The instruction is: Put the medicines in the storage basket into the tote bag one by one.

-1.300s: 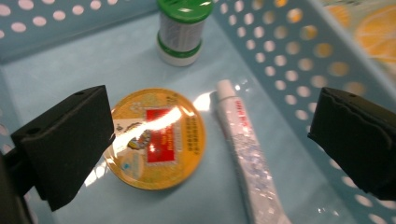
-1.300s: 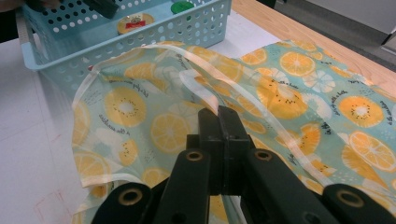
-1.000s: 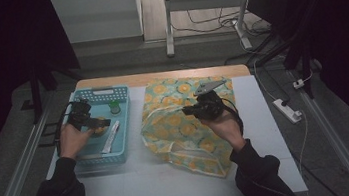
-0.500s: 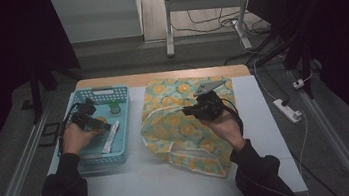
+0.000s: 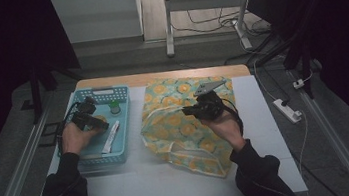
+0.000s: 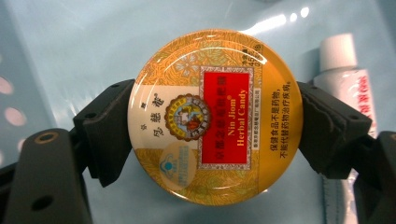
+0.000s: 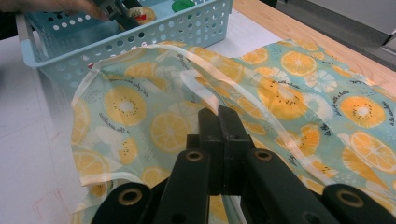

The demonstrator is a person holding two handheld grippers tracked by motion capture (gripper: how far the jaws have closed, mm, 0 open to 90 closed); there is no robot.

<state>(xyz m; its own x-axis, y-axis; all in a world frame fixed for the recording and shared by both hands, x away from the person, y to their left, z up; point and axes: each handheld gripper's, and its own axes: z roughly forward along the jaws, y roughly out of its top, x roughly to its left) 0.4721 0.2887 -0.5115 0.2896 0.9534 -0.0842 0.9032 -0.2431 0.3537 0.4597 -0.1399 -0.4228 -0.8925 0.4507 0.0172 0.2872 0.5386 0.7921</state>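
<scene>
My left claw has just been closing onto the round yellow candy tin in the pale blue plastic basket; the tin sits squarely between its jaws, pads at both edges. My right claw is pinched shut on the fruit-print fabric bag.

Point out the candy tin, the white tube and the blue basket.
candy tin (image 6: 215, 116): left gripper view, centre of its round lid.
white tube (image 6: 338, 51): left gripper view, on its white cap.
blue basket (image 7: 154, 35): right gripper view, on its perforated side wall.
</scene>
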